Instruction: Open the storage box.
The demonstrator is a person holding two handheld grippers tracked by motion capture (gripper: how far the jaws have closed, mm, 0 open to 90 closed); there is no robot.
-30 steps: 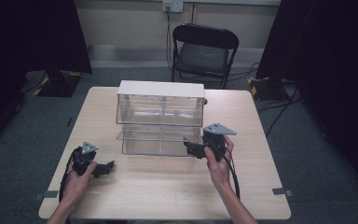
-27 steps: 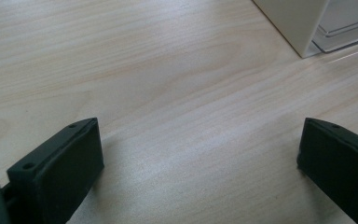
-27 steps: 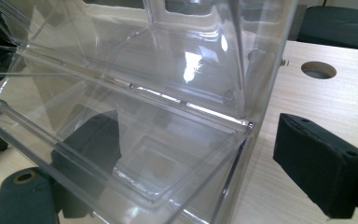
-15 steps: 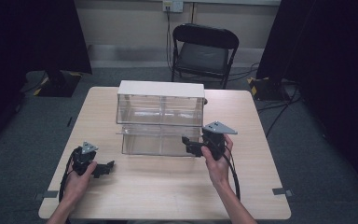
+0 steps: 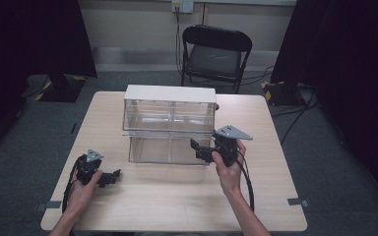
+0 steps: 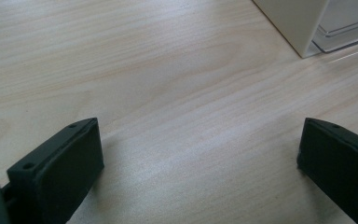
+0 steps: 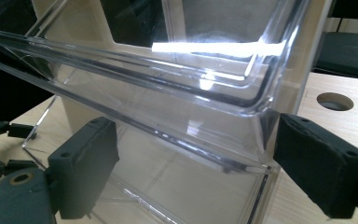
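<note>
On the pale wooden table [image 5: 177,196] in a dark-curtained room, both grippers' jaws stand apart.

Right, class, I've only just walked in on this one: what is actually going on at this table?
A person sits at a light wooden table with a black two-jaw gripper in each hand. The right gripper is at the front right corner of a clear plastic drawer unit with a white top; its jaws are open, either side of the lower clear drawer's front rim, not clamped on it. That drawer sits pulled out a little. The left gripper rests open on the table, apart from the unit.
</note>
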